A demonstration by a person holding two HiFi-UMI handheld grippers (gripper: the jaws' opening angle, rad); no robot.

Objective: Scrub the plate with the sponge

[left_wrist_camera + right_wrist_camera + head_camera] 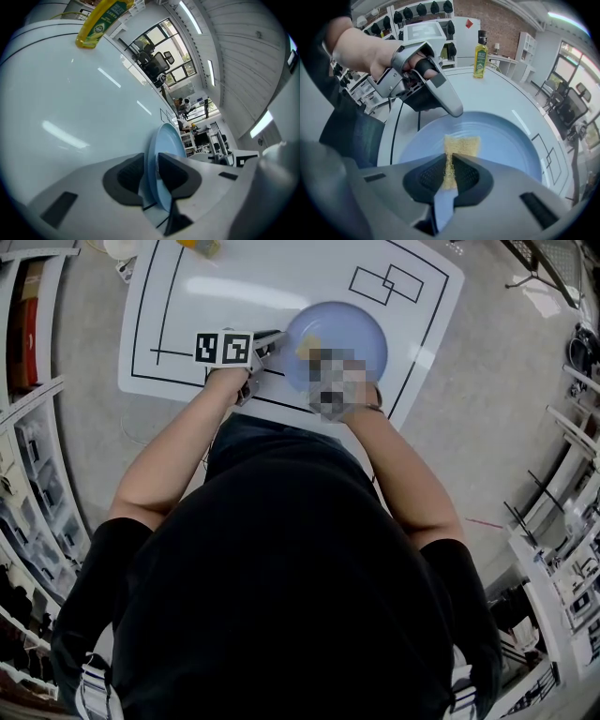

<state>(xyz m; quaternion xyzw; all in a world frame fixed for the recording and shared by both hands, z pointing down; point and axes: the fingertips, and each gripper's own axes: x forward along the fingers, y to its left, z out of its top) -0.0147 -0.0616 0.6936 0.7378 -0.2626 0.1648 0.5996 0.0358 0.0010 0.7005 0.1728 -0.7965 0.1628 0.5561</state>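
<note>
The left gripper (151, 165) straddles the blue plate's (349, 329) left rim with jaws slack, not pinching, while the right gripper (451, 176) is clenched on the yellow sponge (461, 146), set on the plate near its middle. Scrub now and the unheld plate could skid or spin on the white mat (187, 296) under the sponge's push. The narrow pinch might also let the sponge fold.

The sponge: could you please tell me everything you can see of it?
The sponge is a thin yellow piece with a coarse, porous look. It stands on edge, pinched between the jaws of the right gripper, squeezed narrow at the pads and wider beyond them. Its free end appears to rest on the inside of the light blue plate.
</note>
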